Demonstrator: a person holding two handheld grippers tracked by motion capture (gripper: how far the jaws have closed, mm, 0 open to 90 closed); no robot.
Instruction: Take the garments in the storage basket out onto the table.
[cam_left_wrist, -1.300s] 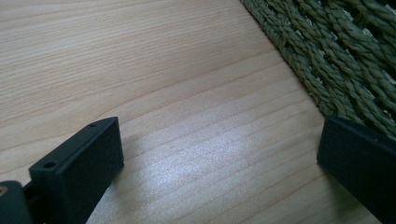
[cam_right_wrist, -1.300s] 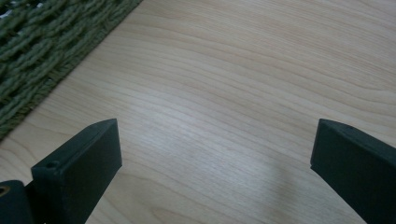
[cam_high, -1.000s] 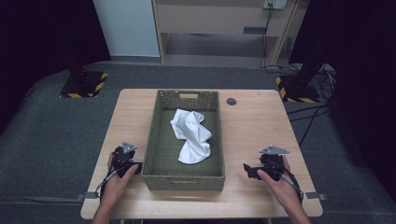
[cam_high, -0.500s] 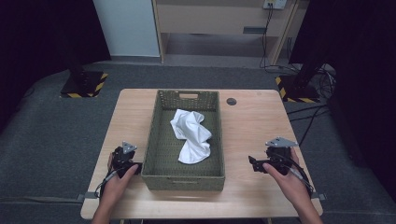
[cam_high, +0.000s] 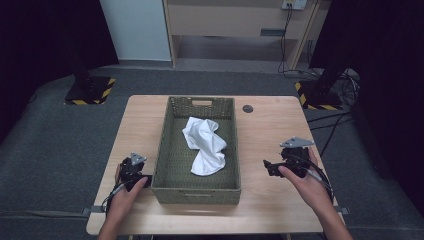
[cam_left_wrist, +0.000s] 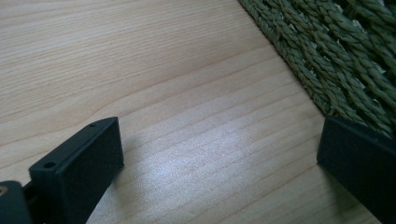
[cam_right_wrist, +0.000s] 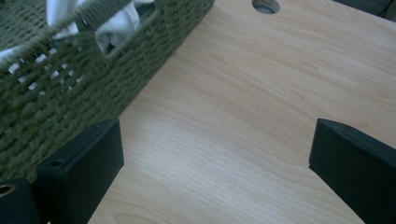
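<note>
Gaping wide, both grippers' fingers (cam_left_wrist: 79, 172) empty.

You work at a wooden table (cam_high: 270, 130) on grey carpet (cam_high: 55, 145). Beyond the table stands a wooden cabinet (cam_high: 235, 20), a white panel (cam_high: 135, 27) to its left. Two black stands with hazard-striped bases (cam_high: 90, 92) flank the table's far corners. Cables (cam_high: 345, 80) lie right of the table.

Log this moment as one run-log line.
left tongs: open, on table beside basket | right tongs: open, above table right of basket | white cloth: crumpled in basket, untouched
</note>
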